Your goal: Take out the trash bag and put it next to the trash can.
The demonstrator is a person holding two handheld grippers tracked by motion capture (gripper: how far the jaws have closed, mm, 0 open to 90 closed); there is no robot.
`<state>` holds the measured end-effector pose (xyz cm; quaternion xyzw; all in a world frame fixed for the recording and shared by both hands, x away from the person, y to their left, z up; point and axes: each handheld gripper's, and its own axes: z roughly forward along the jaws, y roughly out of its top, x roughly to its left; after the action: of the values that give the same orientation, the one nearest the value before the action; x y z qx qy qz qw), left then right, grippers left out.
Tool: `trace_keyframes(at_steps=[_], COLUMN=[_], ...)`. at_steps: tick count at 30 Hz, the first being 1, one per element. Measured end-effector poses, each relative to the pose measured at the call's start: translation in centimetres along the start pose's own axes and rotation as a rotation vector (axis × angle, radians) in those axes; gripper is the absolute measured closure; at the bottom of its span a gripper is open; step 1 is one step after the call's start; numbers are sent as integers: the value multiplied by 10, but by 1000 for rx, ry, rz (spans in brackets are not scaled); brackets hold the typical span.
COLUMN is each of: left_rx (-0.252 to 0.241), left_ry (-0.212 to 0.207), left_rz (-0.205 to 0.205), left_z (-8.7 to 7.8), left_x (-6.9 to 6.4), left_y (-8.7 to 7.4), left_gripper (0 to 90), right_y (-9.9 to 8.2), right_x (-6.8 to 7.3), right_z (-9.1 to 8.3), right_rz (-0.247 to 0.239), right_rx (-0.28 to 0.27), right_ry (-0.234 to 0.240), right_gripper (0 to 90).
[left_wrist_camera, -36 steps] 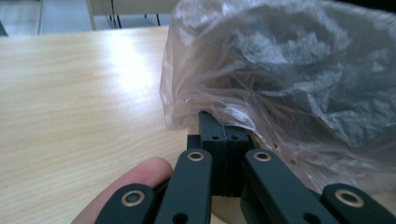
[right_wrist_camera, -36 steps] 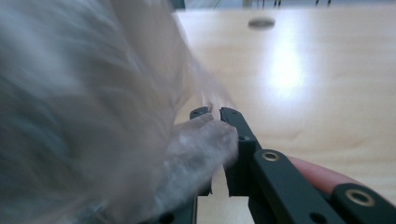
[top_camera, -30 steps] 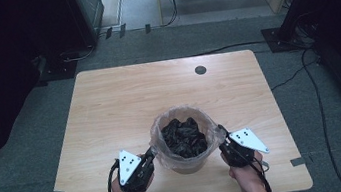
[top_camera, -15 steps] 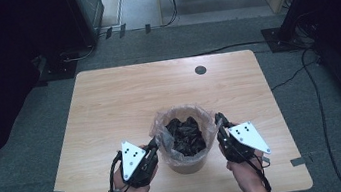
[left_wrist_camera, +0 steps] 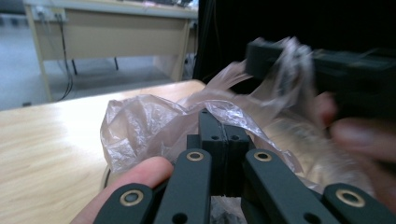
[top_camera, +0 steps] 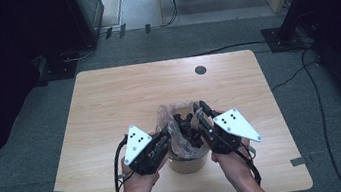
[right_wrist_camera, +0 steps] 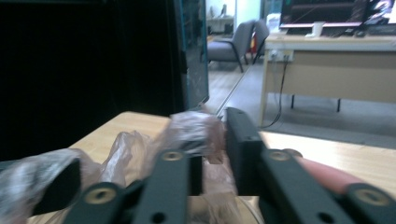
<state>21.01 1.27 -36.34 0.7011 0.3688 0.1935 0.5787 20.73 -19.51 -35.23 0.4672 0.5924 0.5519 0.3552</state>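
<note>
Your left gripper (top_camera: 164, 138) is clenched on the plastic bag (top_camera: 178, 125) — in the left gripper view its two jaws sit flat together with the thin film bunched around them. Your right gripper (top_camera: 200, 114) also grasps the bag: in the right gripper view a wad of the film is squeezed between its jaws, though a narrow gap remains there.

The first risk is tearing. The film looks very thin, and if you pull the two sides apart or upward too quickly it may rip at the pinched points. The second risk is the bin (top_camera: 186, 160) itself: it looks light, and if the bag catches on the rim, I think the bin may rise or tip with it and spill the dark contents (top_camera: 190, 132). Also the right grasp holds only a small fold, so it could slip out.

The bag is clear, a little pinkish and much crumpled, and it lines a small round bin that stands on the wooden table (top_camera: 109, 104), near its front edge, between your two hands. Inside lie dark, irregular pieces — what they are, I cannot tell.
</note>
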Motion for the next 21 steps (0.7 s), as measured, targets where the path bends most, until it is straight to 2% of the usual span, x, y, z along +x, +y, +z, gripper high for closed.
trace_keyframes(at_steps=[4,6,7,9,12,15,19,21], left_rx=[22,25,26,25,12,8,9,8], left_ry=[41,45,47,54,55,53,53,52], left_rz=[25,23,22,16,18,25,29,34], left_z=[1,1,1,1,0,2,5,6], left_x=[6,8,9,11,10,8,6,5], left_y=[-12,-13,-15,-15,-13,-11,-8,-7], left_gripper=[884,870,870,863,841,833,826,822], right_y=[-14,-24,-24,-35,-43,-44,-40,-39], right_x=[-12,-18,-18,-25,-32,-32,-25,-20], right_z=[-9,-15,-15,-21,-30,-40,-49,-48], right_rz=[10,-17,-17,-26,8,48,91,104], right_rx=[72,115,115,151,179,177,153,165], right_ry=[11,-8,-8,-16,-31,11,103,149], right_gripper=[560,541,541,493,431,405,378,346])
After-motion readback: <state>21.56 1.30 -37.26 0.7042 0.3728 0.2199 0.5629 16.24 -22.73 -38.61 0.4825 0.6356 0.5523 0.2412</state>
